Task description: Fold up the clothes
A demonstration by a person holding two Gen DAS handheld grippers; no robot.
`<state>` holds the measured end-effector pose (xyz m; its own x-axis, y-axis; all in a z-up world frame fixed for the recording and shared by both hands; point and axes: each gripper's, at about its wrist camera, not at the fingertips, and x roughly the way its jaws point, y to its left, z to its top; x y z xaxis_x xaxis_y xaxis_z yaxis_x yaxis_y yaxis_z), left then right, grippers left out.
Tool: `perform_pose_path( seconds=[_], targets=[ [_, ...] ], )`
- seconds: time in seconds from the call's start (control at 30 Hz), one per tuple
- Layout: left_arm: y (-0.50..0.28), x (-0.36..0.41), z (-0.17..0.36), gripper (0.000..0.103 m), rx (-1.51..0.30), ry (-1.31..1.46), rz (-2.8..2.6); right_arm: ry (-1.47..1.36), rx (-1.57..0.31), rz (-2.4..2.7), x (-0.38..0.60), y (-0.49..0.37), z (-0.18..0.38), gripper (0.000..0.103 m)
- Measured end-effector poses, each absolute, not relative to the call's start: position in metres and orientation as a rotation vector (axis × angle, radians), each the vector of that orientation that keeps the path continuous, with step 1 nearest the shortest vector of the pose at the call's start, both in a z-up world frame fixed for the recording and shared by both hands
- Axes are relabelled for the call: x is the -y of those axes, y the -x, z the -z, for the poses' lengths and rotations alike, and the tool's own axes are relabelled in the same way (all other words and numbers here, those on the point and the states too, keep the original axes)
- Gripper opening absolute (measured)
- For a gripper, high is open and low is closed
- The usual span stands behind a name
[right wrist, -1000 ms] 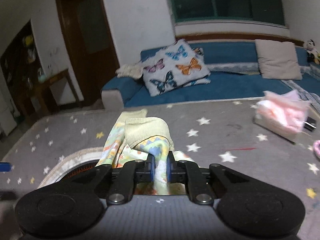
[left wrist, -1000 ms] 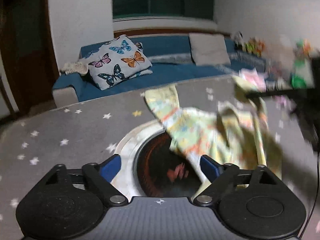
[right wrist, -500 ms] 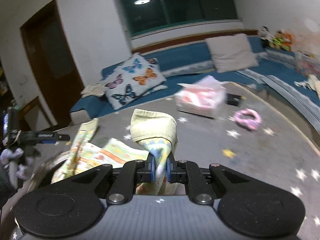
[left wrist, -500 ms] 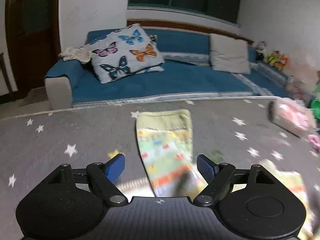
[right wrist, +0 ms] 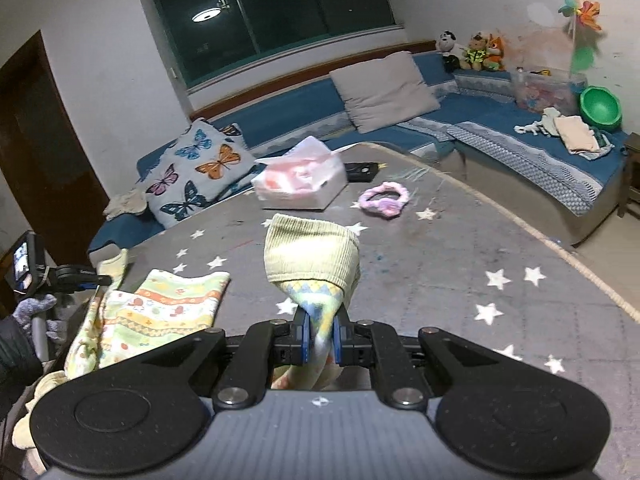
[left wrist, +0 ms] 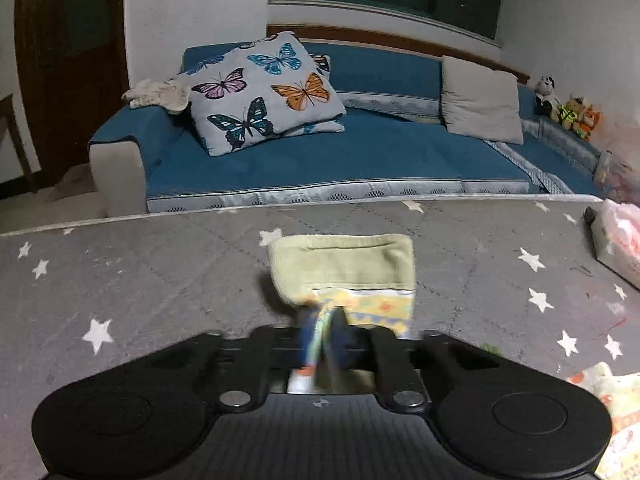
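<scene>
A small pair of yellow patterned child's trousers (right wrist: 168, 312) lies on the grey star-patterned table (right wrist: 460, 248). My right gripper (right wrist: 320, 334) is shut on one leg end, whose ribbed yellow cuff (right wrist: 310, 254) stands up above the fingers. My left gripper (left wrist: 322, 338) is shut on the other leg end, just below its ribbed cuff (left wrist: 342, 266), low over the table (left wrist: 140, 280). The left gripper also shows at the left edge of the right wrist view (right wrist: 102, 279). More of the garment shows at the lower right of the left wrist view (left wrist: 612, 412).
A white tissue box (right wrist: 302, 182) and a pink hair band (right wrist: 384, 202) lie at the table's far side. A small black object (right wrist: 362, 170) lies behind the box. A blue sofa (left wrist: 360, 152) with a butterfly cushion (left wrist: 260, 92) runs behind the table.
My left gripper has moved forward over the leg end and shut on it. My right gripper has swung right while still holding the other leg end.
</scene>
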<state>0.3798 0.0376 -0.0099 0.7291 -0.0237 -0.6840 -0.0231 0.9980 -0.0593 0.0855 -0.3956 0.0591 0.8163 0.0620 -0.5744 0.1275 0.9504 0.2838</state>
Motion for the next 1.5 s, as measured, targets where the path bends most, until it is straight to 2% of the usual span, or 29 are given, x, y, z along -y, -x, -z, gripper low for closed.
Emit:
perform_pose_path(
  seconds=[0.13,0.37,0.67,0.9,0.97,1.1,1.2,1.33,1.5],
  targets=[
    [-0.356,-0.058,-0.004,0.006,-0.708,0.052,-0.088,-0.309,-0.604,0.056,0.403,-0.087,-0.061,0.01],
    [-0.256,-0.126,-0.046,0.006,-0.64,0.077,-0.264,-0.312,-0.595,0.068,0.415,-0.096,-0.057,0.009],
    [-0.102,-0.185,-0.08,0.006,-0.717,0.211,-0.374,-0.313,-0.557,0.019,0.406,-0.08,-0.068,0.009],
    [-0.058,-0.191,-0.062,0.006,-0.808,0.224,-0.396,-0.304,-0.617,0.056,0.405,-0.081,-0.053,0.01],
    [-0.053,-0.195,-0.053,0.011,-0.826,0.235,-0.4,-0.307,-0.656,0.071,0.41,-0.087,-0.044,0.014],
    [-0.049,-0.197,-0.044,0.024,-0.83,0.189,-0.452,-0.281,-0.674,0.108,0.416,-0.083,-0.041,0.032],
    [-0.034,-0.189,-0.049,0.047,-0.799,0.135,-0.446,-0.245,-0.663,0.121,0.417,-0.072,-0.049,0.035],
    [-0.011,-0.166,-0.063,0.048,-0.754,0.109,-0.326,-0.19,-0.632,0.104,0.412,-0.06,-0.065,0.042],
    [0.007,-0.103,-0.058,0.048,-0.755,0.018,-0.056,-0.138,-0.613,-0.012,0.389,-0.054,-0.078,0.051]
  ],
)
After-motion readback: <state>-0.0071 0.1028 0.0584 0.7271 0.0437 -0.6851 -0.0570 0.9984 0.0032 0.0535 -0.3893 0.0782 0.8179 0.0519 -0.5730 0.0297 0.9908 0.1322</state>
